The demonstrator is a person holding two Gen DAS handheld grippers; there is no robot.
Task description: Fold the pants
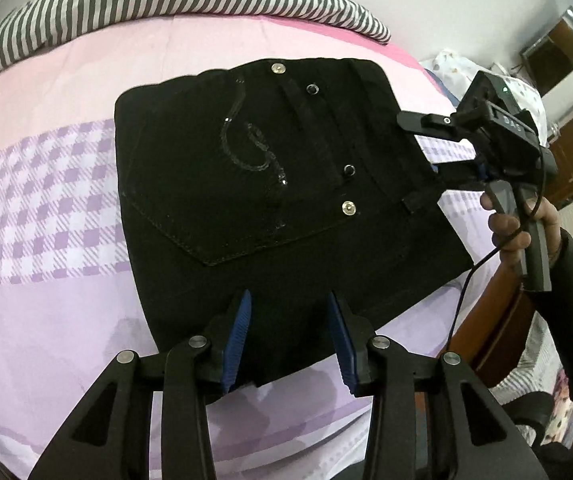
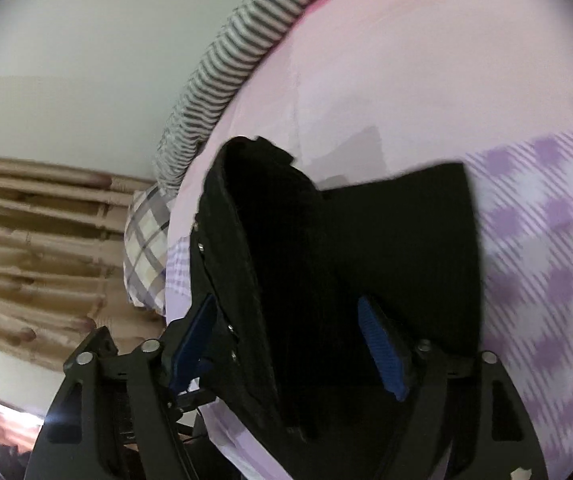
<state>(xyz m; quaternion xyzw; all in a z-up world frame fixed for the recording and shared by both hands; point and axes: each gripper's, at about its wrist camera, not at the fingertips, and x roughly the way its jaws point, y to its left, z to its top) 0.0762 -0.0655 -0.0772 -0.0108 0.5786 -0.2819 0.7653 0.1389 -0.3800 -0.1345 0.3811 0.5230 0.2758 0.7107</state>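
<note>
Black pants (image 1: 246, 200) lie folded into a compact bundle on the bed, a back pocket with a glittery design and metal buttons facing up. My left gripper (image 1: 290, 344) stands open over the bundle's near edge; its blue pads (image 1: 240, 340) are apart and do not press on the fabric. At the bundle's right edge, a hand (image 1: 506, 232) holds my right gripper (image 1: 420, 146), whose jaws straddle the waistband corner. In the right wrist view the pants (image 2: 366, 240) run up between the spread blue pads (image 2: 382, 352) of the right gripper (image 2: 286, 344), which is open.
The bed sheet (image 1: 46, 200) is pink with a purple checked band. A grey-striped blanket (image 1: 166, 4) lies along the far edge. A plaid pillow (image 2: 146, 240) and beige curtains (image 2: 26, 240) are beyond the bed. A wooden bed frame (image 1: 498, 320) runs along the right.
</note>
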